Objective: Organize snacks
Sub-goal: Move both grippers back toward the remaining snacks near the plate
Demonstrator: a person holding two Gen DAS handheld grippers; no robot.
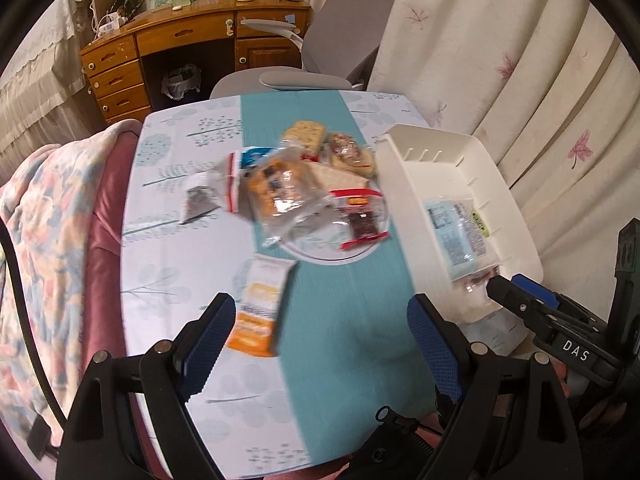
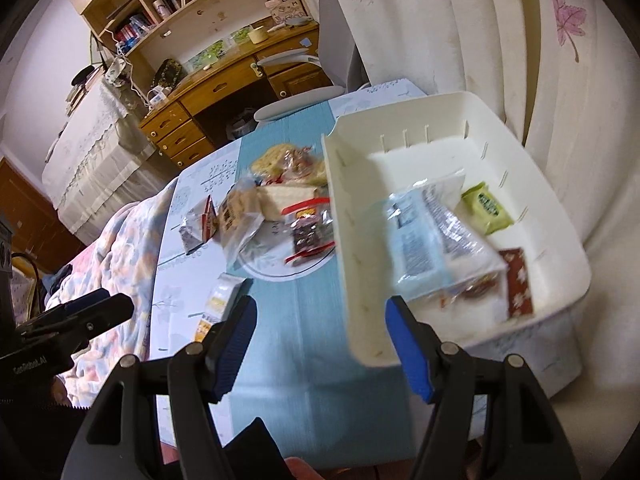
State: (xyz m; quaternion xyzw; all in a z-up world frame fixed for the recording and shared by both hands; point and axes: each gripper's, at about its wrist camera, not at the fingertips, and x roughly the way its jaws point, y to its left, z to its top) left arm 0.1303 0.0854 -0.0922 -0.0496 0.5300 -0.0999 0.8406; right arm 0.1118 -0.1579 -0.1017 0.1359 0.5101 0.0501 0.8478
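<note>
Table [image 1: 168, 184] with snacks [image 1: 280, 188], bin [image 2: 360, 280]

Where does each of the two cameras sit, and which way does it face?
Left wrist: on the left gripper, angled down at the table and snack pile; its open fingers show.
Right wrist: on the right gripper, angled down over the white bin; its fingers show.
Shared: bin, plate, snacks, each other's gripper.

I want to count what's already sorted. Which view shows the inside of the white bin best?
The right wrist view: the white bin fills its right half, open to the floor, showing a blue packet, a green packet and a brown one. The left wrist view catches the bin obliquely at its right edge, with only the blue packet clear.
</note>
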